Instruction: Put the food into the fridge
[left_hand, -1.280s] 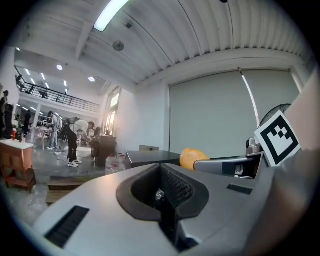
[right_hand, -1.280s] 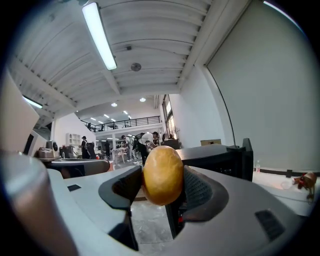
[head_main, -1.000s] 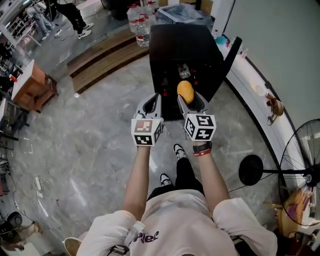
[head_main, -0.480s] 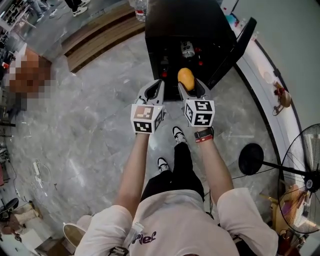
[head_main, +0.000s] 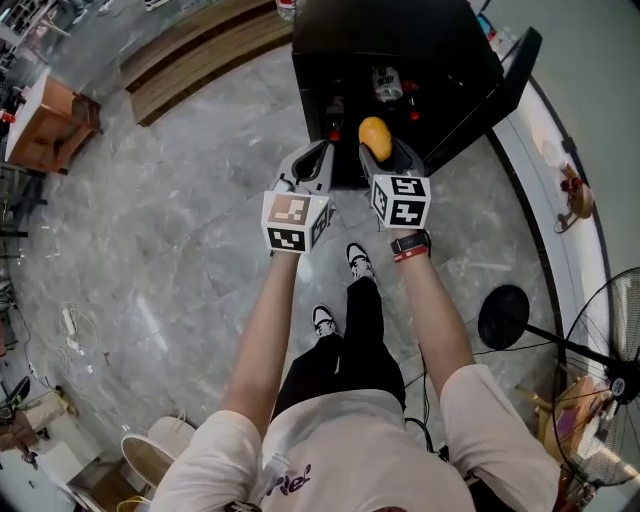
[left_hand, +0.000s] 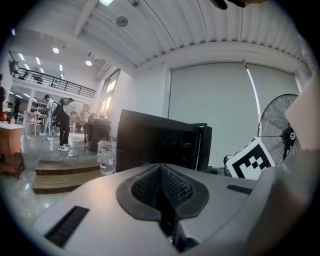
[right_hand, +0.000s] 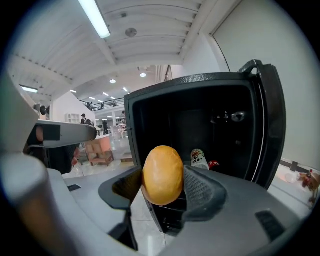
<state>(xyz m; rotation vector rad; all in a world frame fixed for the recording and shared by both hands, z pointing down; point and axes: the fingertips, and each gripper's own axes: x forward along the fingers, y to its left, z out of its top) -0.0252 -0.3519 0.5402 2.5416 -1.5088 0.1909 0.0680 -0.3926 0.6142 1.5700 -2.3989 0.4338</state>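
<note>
A small black fridge (head_main: 395, 40) stands on the floor ahead, its door (head_main: 505, 80) swung open to the right. My right gripper (head_main: 377, 150) is shut on a round orange bread roll (head_main: 374, 137) (right_hand: 163, 175), held just in front of the fridge opening (right_hand: 200, 130). Inside the fridge a can (right_hand: 199, 159) and a red item (right_hand: 214, 163) rest on a shelf. My left gripper (head_main: 312, 165) hovers beside the right one with its jaws together and nothing between them (left_hand: 162, 192).
A standing fan (head_main: 600, 360) is at the right, with its round base (head_main: 503, 316) on the marble floor. Wooden steps (head_main: 200, 50) lie to the left of the fridge, with water bottles (left_hand: 105, 156) on them. A white curved ledge (head_main: 555, 170) runs along the right wall.
The person has stepped closer to the fridge. Both grippers, with the roll, now sit nearer to its opening.
</note>
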